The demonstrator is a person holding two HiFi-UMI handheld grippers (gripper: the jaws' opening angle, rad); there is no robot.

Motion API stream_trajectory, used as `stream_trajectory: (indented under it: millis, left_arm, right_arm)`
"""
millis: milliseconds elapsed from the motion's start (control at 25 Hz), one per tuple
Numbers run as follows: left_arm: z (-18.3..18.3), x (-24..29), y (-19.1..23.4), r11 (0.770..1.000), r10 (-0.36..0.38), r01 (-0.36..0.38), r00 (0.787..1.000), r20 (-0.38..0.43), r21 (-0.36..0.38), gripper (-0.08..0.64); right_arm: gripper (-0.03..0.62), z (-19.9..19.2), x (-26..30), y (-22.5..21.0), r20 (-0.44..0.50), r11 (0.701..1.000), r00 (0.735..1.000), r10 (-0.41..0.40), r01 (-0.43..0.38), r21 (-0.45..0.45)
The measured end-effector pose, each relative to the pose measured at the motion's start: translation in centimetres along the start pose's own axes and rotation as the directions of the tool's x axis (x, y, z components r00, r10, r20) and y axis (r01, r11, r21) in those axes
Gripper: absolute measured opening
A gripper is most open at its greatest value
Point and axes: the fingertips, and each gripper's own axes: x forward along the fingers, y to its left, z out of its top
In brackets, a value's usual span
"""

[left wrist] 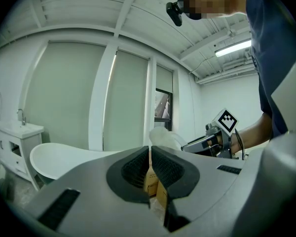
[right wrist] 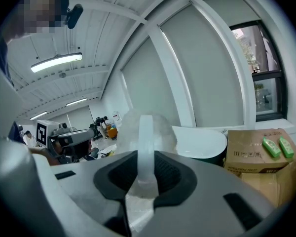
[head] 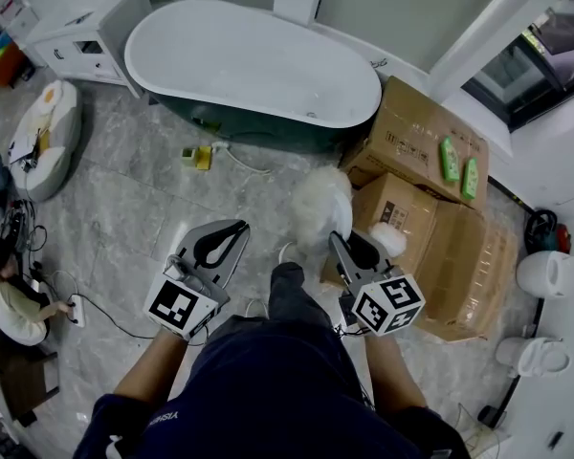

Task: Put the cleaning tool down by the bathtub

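The cleaning tool is a fluffy white brush head [head: 320, 204] on a translucent white handle [right wrist: 145, 137]. My right gripper [head: 338, 244] is shut on that handle, and the head stands out beyond the jaws [right wrist: 145, 168]. The white bathtub [head: 253, 65] with its dark outer wall lies ahead on the floor, beyond the tool. It also shows behind the brush in the right gripper view [right wrist: 200, 142]. My left gripper [head: 237, 228] hangs to the left of the tool, its jaws shut with nothing between them [left wrist: 150, 169]. The left gripper view shows the bathtub [left wrist: 59, 157] at the left and the right gripper [left wrist: 209, 142] beside it.
Cardboard boxes [head: 430, 142] are stacked right of the bathtub, with two green bottles [head: 457, 165] on top. A white vanity cabinet [head: 86, 36] stands at the tub's left end. A yellow item [head: 197, 157] and cables lie on the floor. A person [head: 10, 299] sits at far left.
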Motion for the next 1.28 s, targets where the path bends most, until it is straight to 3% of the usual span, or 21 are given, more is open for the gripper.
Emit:
stream_trajectory:
  millis: [560,1280]
  left_arm:
    - [2.4,12.1,5.1,0.997,0.07,-0.072,0.997,-0.038,-0.028,0.041]
    - [2.5,22.8,7.6,0.996,0.081,-0.084,0.99,-0.115,-0.017,0.041]
  right_arm:
    - [0.092,5.7,8.1,-10.1,-0.043,0.996,0.995,0.087,-0.087,0.007]
    - [0.092,8.2,12.7,-20.9,-0.047,0.995,0.995,0.09,-0.088,0.046]
